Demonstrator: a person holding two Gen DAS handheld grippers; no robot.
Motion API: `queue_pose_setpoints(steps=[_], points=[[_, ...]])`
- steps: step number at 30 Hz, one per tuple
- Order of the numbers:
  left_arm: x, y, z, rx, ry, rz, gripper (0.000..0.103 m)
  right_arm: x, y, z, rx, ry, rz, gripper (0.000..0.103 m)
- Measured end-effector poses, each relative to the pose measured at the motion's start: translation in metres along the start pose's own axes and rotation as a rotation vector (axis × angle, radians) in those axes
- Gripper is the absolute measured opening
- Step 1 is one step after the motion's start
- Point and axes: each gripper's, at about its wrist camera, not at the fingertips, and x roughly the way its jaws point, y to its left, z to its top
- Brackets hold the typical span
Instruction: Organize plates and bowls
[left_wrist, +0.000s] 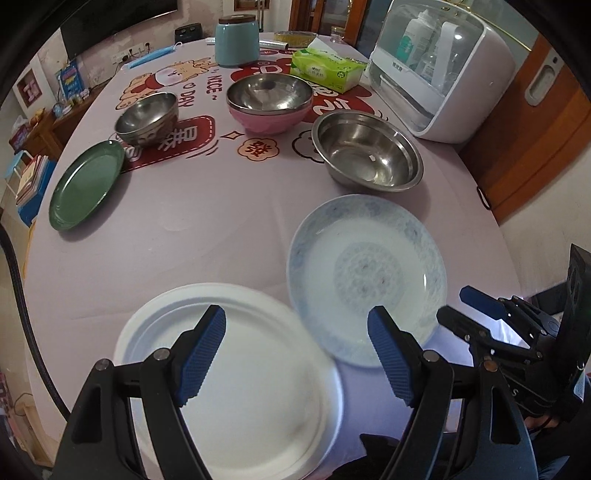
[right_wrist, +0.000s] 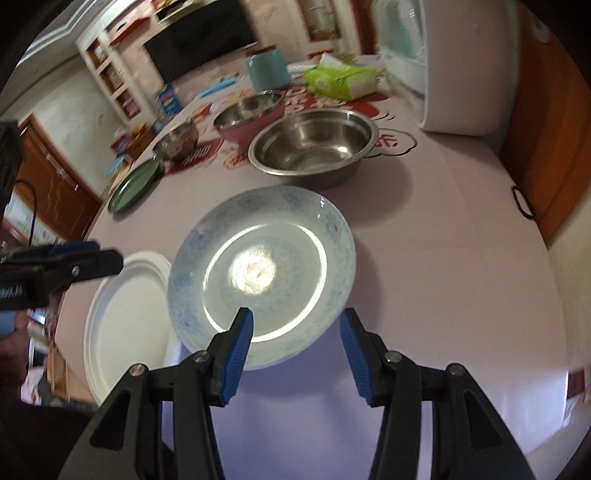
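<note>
Up close, the left gripper (left_wrist: 297, 354) hangs over the white plate (left_wrist: 236, 387) with its jaws spread wide and nothing between them. Beside it, the right gripper (right_wrist: 297, 356) hovers at the near rim of the blue plate (right_wrist: 262, 273), jaws parted and empty. The blue plate's edge overlaps the white plate on the round table (left_wrist: 207, 221). Farther back sit a steel basin (left_wrist: 367, 151), a steel bowl nested in a pink bowl (left_wrist: 269, 120), a small bowl (left_wrist: 147, 118) and a green plate (left_wrist: 86, 184) at the left edge.
</note>
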Motion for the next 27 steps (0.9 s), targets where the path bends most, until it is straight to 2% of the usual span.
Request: queue_pose_setpoints(steps=[9, 18, 23, 27], points=[[0.025, -0.015, 0.020, -0.036, 0.022, 0.040, 0.078, 0.017, -0.037, 0.020, -0.042, 0.126, 0.159, 0.049], [0.061, -0.009, 0.038, -0.058, 0.080, 0.061, 0.078, 0.046, -0.065, 0.034, 0.039, 0.236, 0.321, 0.049], [0.076, -0.006, 0.044, -0.049, 0.117, 0.070, 0.078, 0.063, -0.068, 0.035, 0.084, 0.275, 0.359, 0.048], [0.091, 0.000, 0.048, -0.063, 0.166, 0.048, 0.078, 0.071, -0.066, 0.037, 0.104, 0.294, 0.385, 0.047]])
